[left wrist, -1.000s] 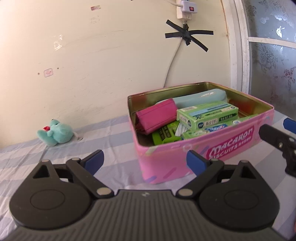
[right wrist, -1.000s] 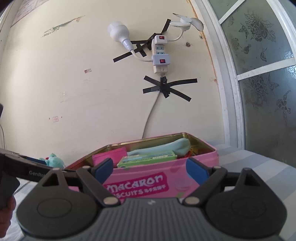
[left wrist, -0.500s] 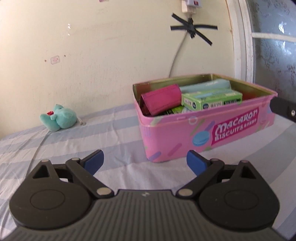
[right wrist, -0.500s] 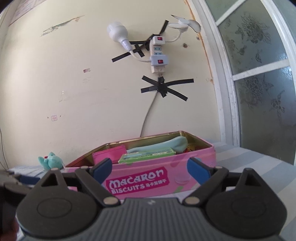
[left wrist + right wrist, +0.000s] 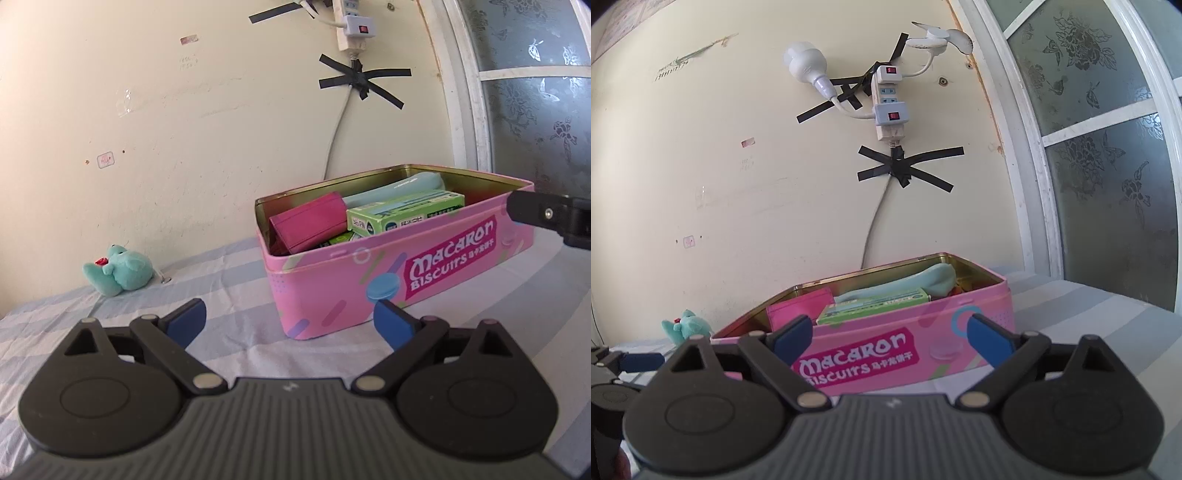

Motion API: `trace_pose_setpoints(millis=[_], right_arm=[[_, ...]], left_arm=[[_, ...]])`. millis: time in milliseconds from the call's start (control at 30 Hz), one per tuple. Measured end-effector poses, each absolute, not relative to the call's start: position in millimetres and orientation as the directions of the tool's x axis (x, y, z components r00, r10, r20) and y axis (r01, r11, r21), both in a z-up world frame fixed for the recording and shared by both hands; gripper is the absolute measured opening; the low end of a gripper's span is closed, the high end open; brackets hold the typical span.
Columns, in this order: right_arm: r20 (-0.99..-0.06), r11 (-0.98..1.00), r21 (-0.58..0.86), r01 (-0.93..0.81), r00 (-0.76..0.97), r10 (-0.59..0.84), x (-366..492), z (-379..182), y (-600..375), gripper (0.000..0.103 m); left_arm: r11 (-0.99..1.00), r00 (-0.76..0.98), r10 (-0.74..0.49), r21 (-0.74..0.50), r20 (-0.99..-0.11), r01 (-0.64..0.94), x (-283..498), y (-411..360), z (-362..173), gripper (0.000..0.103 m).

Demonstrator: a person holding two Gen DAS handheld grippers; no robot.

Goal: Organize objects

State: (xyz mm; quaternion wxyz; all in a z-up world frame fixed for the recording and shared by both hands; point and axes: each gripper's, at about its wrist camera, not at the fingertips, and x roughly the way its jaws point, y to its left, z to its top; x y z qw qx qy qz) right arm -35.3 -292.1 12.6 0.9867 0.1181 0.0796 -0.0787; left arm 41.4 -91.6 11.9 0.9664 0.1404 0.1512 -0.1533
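Observation:
A pink Macaron Biscuits tin (image 5: 424, 273) stands open on the striped cloth. In it lie a pink wallet (image 5: 306, 225), a green box (image 5: 402, 216) and a pale teal pouch (image 5: 399, 186). My left gripper (image 5: 290, 323) is open and empty, in front of the tin's left corner. My right gripper (image 5: 892, 338) is open and empty, close to the tin's front wall (image 5: 886, 354). The wallet (image 5: 798, 304), the green box (image 5: 875, 304) and the pouch (image 5: 905, 284) show in the right wrist view too.
A small teal plush toy (image 5: 118, 275) lies by the wall at the left, also in the right wrist view (image 5: 687, 325). A taped power strip (image 5: 888, 107) and a cable hang on the wall behind the tin. A frosted glass door (image 5: 1108, 184) stands at the right.
Both grippers have drawn back and lowered from the tin, so it sits farther away and is seen more from the side. Both stay open and empty.

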Motion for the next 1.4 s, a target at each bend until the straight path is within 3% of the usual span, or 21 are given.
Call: trace_pose_setpoints(millis=[533, 867, 1033, 1200, 1300, 1400], right_arm=[[-0.188, 0.962, 0.199, 0.186, 0.971, -0.148, -34, 12, -290, 0.096], [-0.179, 0.975, 0.103, 0.195, 0.968, -0.174, -33, 17, -270, 0.095], [-0.164, 0.997, 0.037, 0.07, 0.984, -0.063, -26, 26, -231, 0.095], [-0.169, 0.992, -0.038, -0.12, 0.979, 0.112, -4, 42, -174, 0.095], [-0.199, 0.971, -0.053, -0.234, 0.955, 0.22, 19, 48, -136, 0.095], [-0.244, 0.943, -0.077, -0.325, 0.923, 0.298, 49, 52, -99, 0.095]], left_arm=[[0.924, 0.896, -0.276, 0.159, -0.348, 0.347, 44, -86, 14, 0.101], [0.929, 0.838, -0.295, 0.066, -0.459, 0.363, 72, -49, 19, 0.101], [0.951, 0.872, -0.195, 0.13, -0.448, 0.28, 97, 7, 28, 0.101], [0.981, 0.907, -0.02, 0.168, -0.422, 0.099, 138, 74, 31, 0.101], [0.995, 0.906, 0.075, 0.087, -0.416, -0.043, 156, 116, 26, 0.101], [0.987, 0.872, 0.059, -0.104, -0.486, -0.125, 170, 155, 23, 0.101]])
